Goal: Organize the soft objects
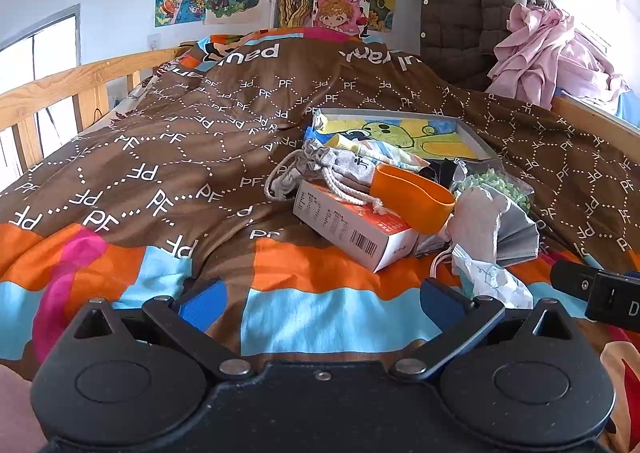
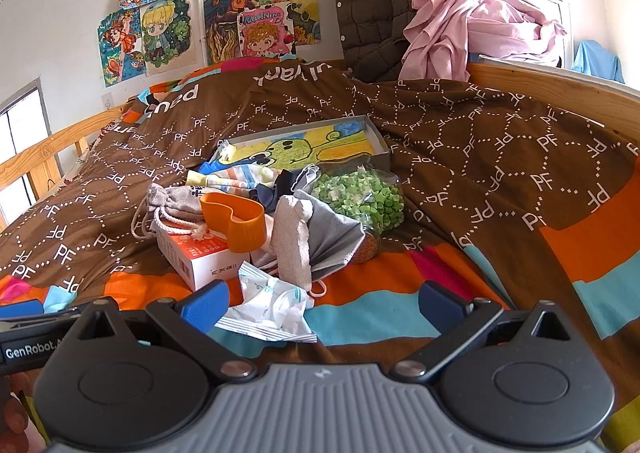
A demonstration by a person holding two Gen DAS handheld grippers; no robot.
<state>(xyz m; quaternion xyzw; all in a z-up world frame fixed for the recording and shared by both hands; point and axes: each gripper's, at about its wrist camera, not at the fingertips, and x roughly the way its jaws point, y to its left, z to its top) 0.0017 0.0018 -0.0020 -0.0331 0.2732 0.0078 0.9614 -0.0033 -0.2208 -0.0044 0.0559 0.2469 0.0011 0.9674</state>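
A pile of small items lies on the bed quilt (image 1: 160,157): a grey drawstring pouch (image 1: 340,169), an orange band (image 1: 416,197), a white box (image 1: 352,229), a grey face mask (image 1: 512,229), a bag of green bits (image 1: 500,181) and a crumpled white wrapper (image 1: 492,281). The same pile shows in the right wrist view: pouch (image 2: 176,201), band (image 2: 240,221), box (image 2: 200,257), mask (image 2: 332,237), green bag (image 2: 360,197), wrapper (image 2: 272,305). My left gripper (image 1: 320,297) is open and empty, short of the pile. My right gripper (image 2: 320,301) is open with the wrapper between its fingers, untouched.
A shallow grey tray (image 1: 476,137) with a cartoon picture lies behind the pile. A brown quilted coat (image 2: 380,5) and pink cloth (image 2: 480,25) hang on the wooden bed rail (image 2: 540,85) at right. Drawings cover the wall. A wooden rail (image 1: 60,93) runs along the left.
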